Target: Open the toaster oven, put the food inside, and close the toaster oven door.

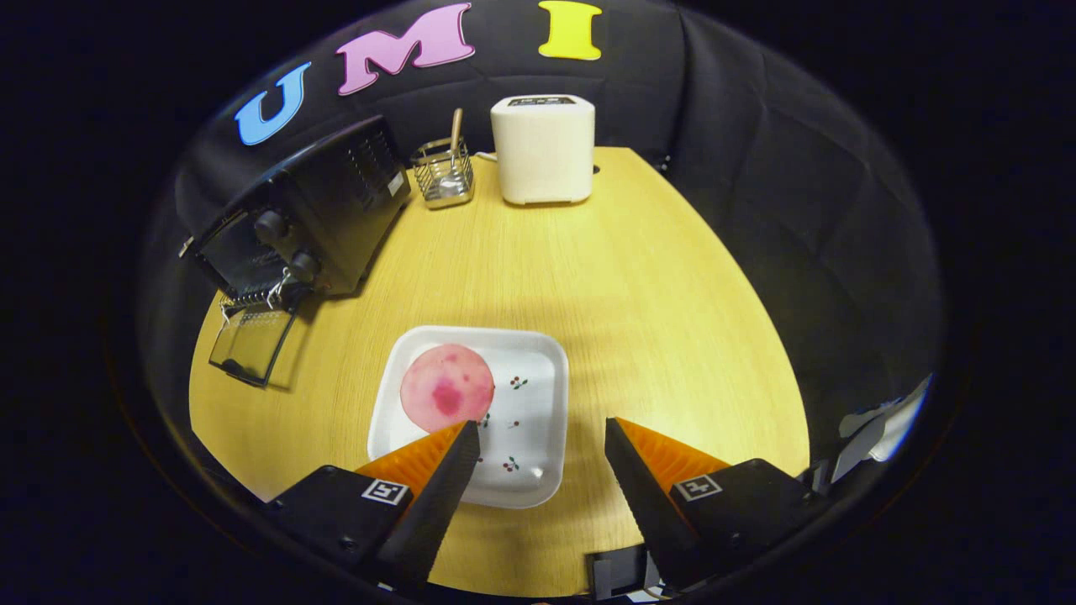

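Oven door (pixel 250 343) looks already down, so swing the wide-open, empty claw (pixel 542 437) left over the pink slice (pixel 446 387) on the plate (pixel 538 403) and pinch it by 1 edge.

My open gripper (pixel 542 441) has bare table (pixel 656 277) ahead; the oven (pixel 294 218), door (pixel 252 340) down, blocks the left edge.

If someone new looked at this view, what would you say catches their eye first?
Probably the round pink food on the white plate, just ahead of the open gripper on the wooden table. Next, the black toaster oven beyond to the left, its door folded down open.
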Demonstrator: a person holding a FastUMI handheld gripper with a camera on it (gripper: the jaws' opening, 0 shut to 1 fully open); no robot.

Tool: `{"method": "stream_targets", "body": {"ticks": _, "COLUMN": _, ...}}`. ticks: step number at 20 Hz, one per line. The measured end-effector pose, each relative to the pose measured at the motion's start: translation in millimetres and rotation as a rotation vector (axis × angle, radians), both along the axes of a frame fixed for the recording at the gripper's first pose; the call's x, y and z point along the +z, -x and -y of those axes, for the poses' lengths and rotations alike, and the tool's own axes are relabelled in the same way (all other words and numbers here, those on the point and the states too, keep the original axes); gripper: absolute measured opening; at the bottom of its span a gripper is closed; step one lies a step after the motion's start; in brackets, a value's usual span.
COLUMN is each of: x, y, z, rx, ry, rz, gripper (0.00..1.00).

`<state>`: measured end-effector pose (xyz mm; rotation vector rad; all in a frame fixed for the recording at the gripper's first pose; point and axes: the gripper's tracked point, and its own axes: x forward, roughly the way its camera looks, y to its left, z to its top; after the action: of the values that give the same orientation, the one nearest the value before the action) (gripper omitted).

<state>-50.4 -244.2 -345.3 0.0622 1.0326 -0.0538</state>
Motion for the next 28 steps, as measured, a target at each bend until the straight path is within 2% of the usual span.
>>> {"method": "stream_targets", "body": {"ticks": 5, "x": -21, "y": 0, "z": -1, "rx": 0.034, "ry": -0.020, "rz": -0.071, "gripper": 0.98}}
{"method": "stream_targets", "body": {"ticks": 7, "x": -28, "y": 2, "z": -1, "rx": 0.026, "ry": -0.033, "rz": -0.102, "gripper": 0.95}}
{"method": "stream_targets", "body": {"ticks": 14, "x": -27, "y": -1, "z": 8, "rx": -0.052, "ry": -0.089, "rz": -0.143, "gripper": 0.24}}
{"method": "stream_targets", "body": {"ticks": 16, "x": -31, "y": -3, "z": 9, "rx": -0.041, "ry": -0.100, "rz": -0.171, "gripper": 0.24}}
{"method": "stream_targets", "body": {"ticks": 18, "x": -29, "y": -2, "z": 12, "rx": -0.077, "ry": -0.117, "rz": -0.196, "gripper": 0.21}}
{"method": "stream_targets", "body": {"ticks": 19, "x": -31, "y": -4, "z": 11, "rx": -0.090, "ry": -0.133, "rz": -0.202, "gripper": 0.14}}
{"method": "stream_targets", "body": {"ticks": 21, "x": -32, "y": -5, "z": 12, "rx": -0.092, "ry": -0.177, "rz": -0.206, "gripper": 0.14}}
{"method": "stream_targets", "body": {"ticks": 22, "x": -31, "y": -4, "z": 11, "rx": -0.094, "ry": -0.201, "rz": -0.209, "gripper": 0.09}}
{"method": "stream_targets", "body": {"ticks": 28, "x": -31, "y": -3, "z": 11, "rx": -0.113, "ry": -0.305, "rz": -0.212, "gripper": 0.06}}
